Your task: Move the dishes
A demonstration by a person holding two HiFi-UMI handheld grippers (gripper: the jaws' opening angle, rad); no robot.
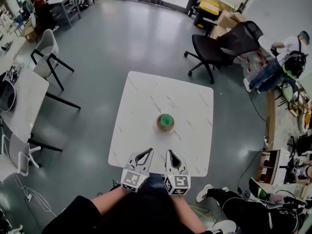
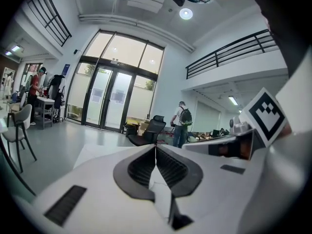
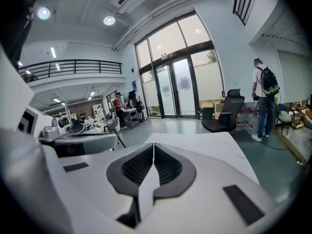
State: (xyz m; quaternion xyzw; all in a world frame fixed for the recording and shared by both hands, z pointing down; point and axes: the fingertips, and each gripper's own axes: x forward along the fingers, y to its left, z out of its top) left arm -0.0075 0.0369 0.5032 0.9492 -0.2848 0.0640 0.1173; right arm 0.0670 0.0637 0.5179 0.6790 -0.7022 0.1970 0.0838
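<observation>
Roughly at the middle of the white marble-patterned table [image 1: 141, 99], clear of all four edges, stands the dish [image 1: 165, 122]. It is a small round bowl with a tan rim and green inside. It sits upright with its mouth facing up. Being round, it shows no long axis and no particular heading from the head view. Any print on it is too small to read.

Both grippers hang over the table's near edge, side by side and just apart, tips aimed toward the far edge and the dish. Neither touches the dish, and bare tabletop lies between.

The left gripper [image 1: 146, 153] has its jaws pressed together with nothing between them. Its own view shows the ribbed dark pads [image 2: 146, 167] meeting along a thin line. The right gripper [image 1: 170, 154] is likewise closed and empty, its pads [image 3: 165, 167] meeting the same way.

Each gripper carries a cube with black-and-white square markers, the left cube [image 1: 134, 179] and the right cube [image 1: 177, 183]. These patterns are the only markings that can be made out.

A black office chair [image 1: 222, 45] stands on the floor beyond the far right corner.
</observation>
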